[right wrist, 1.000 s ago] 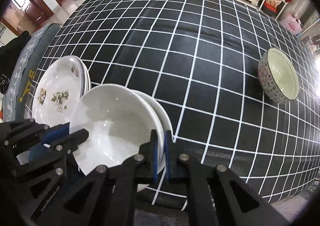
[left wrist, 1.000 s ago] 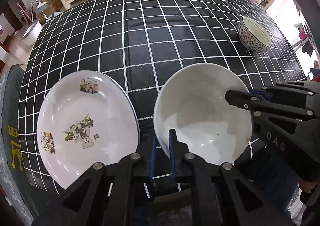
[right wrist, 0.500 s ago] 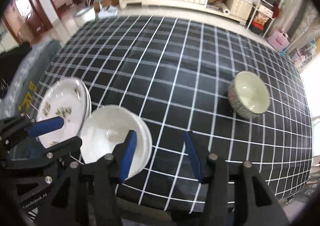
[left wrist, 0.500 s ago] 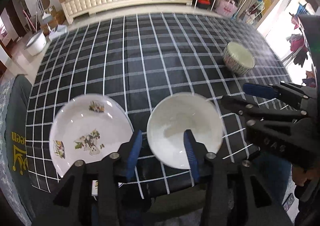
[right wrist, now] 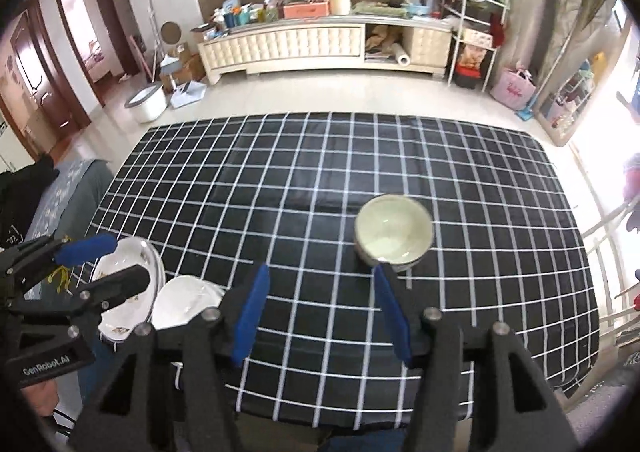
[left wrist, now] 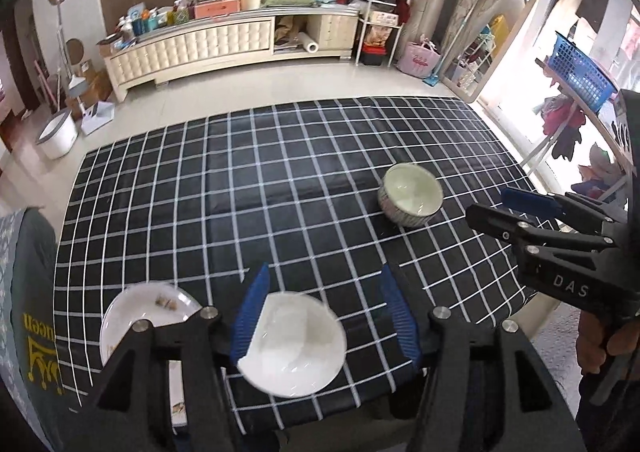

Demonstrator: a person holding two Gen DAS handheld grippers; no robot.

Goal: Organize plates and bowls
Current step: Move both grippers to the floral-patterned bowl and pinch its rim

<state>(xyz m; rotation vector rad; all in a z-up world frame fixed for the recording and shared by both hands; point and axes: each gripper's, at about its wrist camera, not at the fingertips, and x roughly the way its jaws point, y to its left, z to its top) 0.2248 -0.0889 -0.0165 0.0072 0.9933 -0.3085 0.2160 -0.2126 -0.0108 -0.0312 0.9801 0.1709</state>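
A plain white deep plate (left wrist: 296,344) lies at the table's near edge, and it looks stacked on another white one (right wrist: 184,308) in the right wrist view. Left of it sits a decorated plate (left wrist: 148,312) (right wrist: 128,284), also part of a stack. A patterned bowl (left wrist: 410,195) (right wrist: 394,234) stands alone to the right. My left gripper (left wrist: 324,312) (right wrist: 108,262) hovers high over the white plate, its jaws opening and nothing pinched between them. My right gripper (right wrist: 320,312) (left wrist: 490,207) hangs over the cloth short of the patterned bowl, its jaws opening and empty.
A black cloth with a white grid covers the table (left wrist: 280,191). A grey chair back (left wrist: 32,292) stands at the table's left edge. Beyond the far edge are tiled floor, a long cream sideboard (left wrist: 224,39), a white bucket (left wrist: 58,133) and shelving.
Both grippers were shut on the white plate's near rim; they have let go, opened wide, and risen up and back, so the plates now look small and low in view.
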